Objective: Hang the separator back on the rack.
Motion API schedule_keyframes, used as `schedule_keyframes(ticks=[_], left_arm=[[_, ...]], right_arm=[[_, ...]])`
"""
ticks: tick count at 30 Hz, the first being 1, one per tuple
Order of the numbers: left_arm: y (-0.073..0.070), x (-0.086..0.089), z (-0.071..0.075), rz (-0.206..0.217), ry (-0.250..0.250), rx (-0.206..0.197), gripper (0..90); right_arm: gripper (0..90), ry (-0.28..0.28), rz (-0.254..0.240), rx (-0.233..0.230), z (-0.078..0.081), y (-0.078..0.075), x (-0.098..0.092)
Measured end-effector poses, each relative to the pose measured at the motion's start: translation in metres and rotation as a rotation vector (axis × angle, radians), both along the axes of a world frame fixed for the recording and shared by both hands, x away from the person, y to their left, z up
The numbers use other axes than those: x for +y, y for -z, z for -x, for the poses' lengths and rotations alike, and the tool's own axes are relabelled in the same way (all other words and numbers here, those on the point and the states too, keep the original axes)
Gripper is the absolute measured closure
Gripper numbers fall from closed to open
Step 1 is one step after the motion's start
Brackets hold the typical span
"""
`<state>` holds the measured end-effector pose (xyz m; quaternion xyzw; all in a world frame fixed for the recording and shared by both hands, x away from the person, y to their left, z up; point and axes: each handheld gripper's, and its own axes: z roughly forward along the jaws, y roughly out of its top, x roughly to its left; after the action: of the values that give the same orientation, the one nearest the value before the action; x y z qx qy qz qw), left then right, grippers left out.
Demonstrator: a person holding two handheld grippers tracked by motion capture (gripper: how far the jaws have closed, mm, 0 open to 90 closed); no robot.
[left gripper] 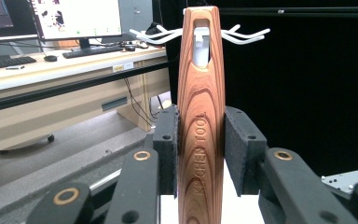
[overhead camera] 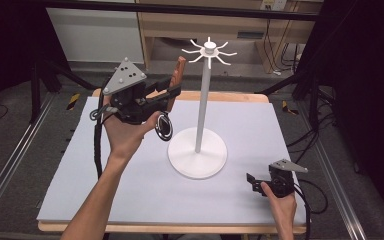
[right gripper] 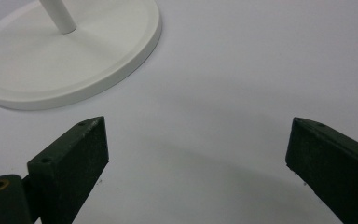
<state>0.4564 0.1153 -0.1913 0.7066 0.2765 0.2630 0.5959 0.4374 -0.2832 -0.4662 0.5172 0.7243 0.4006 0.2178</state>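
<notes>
One reddish-brown wooden utensil handle [left gripper: 201, 121], grained, with a slotted hole near its tip and the words "KITCHEN TOOL" along its length, is clamped upright between the two black pads of the left claw [left gripper: 200, 142]. In the high view the handle [overhead camera: 179, 70] rises beside and left of the one white hanger stand [overhead camera: 200, 100], its tip close to the stand's crown of hooks [overhead camera: 209, 52] but apart from it. In the left gripper view the white hooks [left gripper: 242, 35] show just behind the handle's slotted end. About eight hooks can be counted in the high view; the exact number is hard to fix.

The left claw [overhead camera: 172, 92] is held raised above the counter [overhead camera: 260, 120], left of the stand's pole, carried by the person's left hand [overhead camera: 127, 131]. One dark round part with a shiny rim [overhead camera: 163, 126] hangs below that hand, just left of the stand's round base [overhead camera: 197, 155]; what it is cannot be told.

The stand has one pole, one disc base, and sits on one pale grey mat covering the counter.

The right claw [overhead camera: 250, 182] rests low near the counter's front edge, right of the base and apart from it, held by the right hand [overhead camera: 280, 200]. In the right gripper view the right claw [right gripper: 196, 154] stands wide, with bare mat between the pads and the base [right gripper: 74, 60] ahead to the upper left.
</notes>
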Motion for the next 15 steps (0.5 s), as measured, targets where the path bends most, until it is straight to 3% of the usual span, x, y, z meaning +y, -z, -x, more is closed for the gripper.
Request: schedule_keyframes(ticks=[15], left_arm=[[0.000,-0.010,-0.007,-0.009,-0.003,0.014,67.4]], right_arm=[[6.2,-0.001,-0.004,0.002,0.000,0.000,-0.001]])
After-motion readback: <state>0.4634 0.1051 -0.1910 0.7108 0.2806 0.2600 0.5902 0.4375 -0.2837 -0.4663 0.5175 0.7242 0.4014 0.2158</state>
